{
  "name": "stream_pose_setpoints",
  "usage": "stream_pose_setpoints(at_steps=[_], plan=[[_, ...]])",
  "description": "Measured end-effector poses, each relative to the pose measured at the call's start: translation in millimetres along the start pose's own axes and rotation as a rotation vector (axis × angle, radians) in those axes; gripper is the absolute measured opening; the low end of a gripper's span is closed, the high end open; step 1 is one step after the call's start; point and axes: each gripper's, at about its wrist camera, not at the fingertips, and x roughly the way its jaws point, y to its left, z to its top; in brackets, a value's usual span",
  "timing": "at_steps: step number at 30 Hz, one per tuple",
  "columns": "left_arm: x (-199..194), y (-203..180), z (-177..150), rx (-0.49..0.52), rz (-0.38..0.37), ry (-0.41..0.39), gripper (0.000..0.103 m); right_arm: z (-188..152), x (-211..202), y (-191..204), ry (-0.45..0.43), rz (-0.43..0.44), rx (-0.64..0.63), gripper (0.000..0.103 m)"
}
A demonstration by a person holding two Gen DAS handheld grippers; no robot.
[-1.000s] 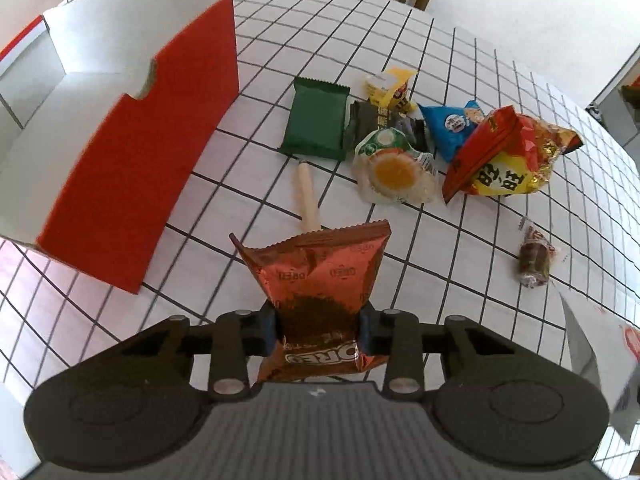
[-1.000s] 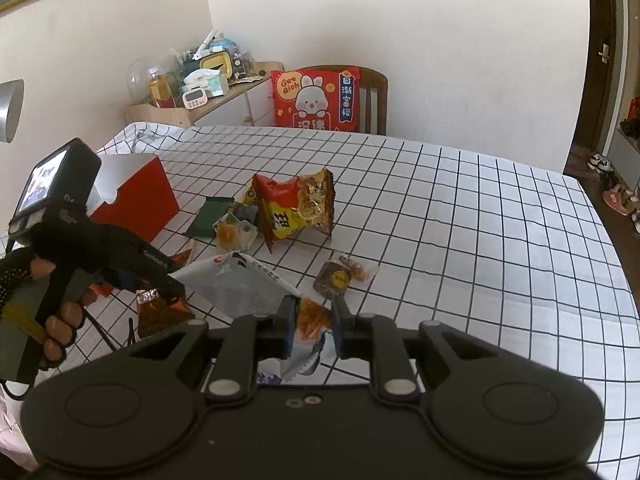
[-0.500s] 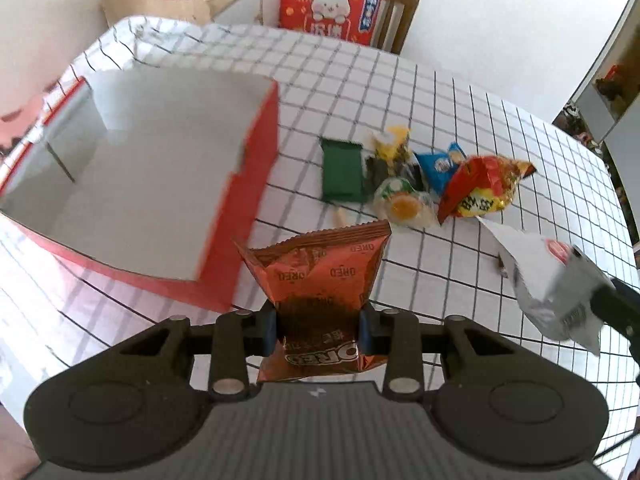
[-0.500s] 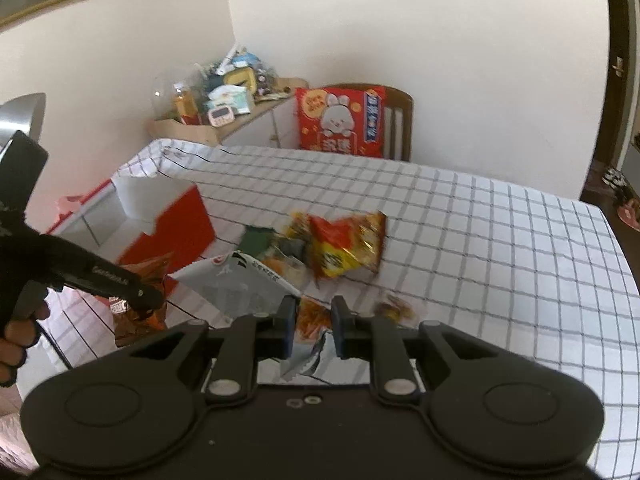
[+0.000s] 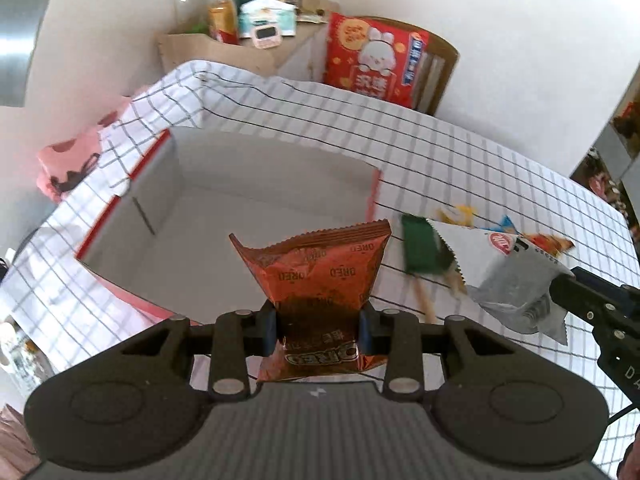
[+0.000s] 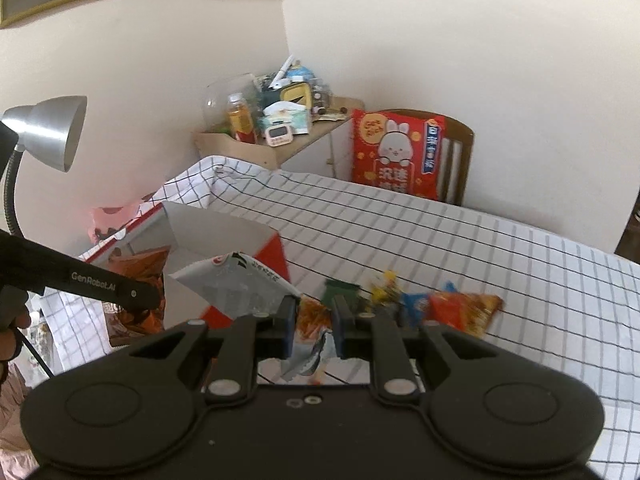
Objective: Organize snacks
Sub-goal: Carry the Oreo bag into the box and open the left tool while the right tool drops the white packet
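My left gripper point(image 5: 318, 326) is shut on an orange Oreo packet point(image 5: 320, 272) and holds it in the air above the near edge of the open red-and-white box point(image 5: 256, 216). The box looks empty inside. My right gripper point(image 6: 312, 326) is shut on a white and silver snack bag point(image 6: 236, 284), raised beside the box point(image 6: 224, 228). That bag also shows in the left wrist view point(image 5: 508, 268), with the right gripper point(image 5: 560, 290) behind it. The left gripper with the Oreo packet point(image 6: 140, 276) shows in the right wrist view.
More snacks lie on the checked tablecloth point(image 6: 440, 240) to the right of the box: a green packet point(image 5: 420, 248), a blue packet point(image 6: 414, 302) and a red-orange bag point(image 6: 460, 308). A chair with a red cushion point(image 6: 396, 152) and a cluttered shelf point(image 6: 280, 120) stand behind the table. A lamp point(image 6: 48, 128) is at left.
Both grippers rose and moved left toward the box with their packets. The Oreo packet now hangs over the box's opening, and the white bag is closer to the box.
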Motion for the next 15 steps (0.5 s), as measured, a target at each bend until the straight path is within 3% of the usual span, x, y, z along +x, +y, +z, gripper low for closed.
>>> stream_pose_setpoints(at_steps=[15], plan=[[41.7, 98.8, 44.7, -0.076, 0.095, 0.005, 0.036, 43.9, 97.3, 89.0, 0.057, 0.035, -0.054, 0.017]])
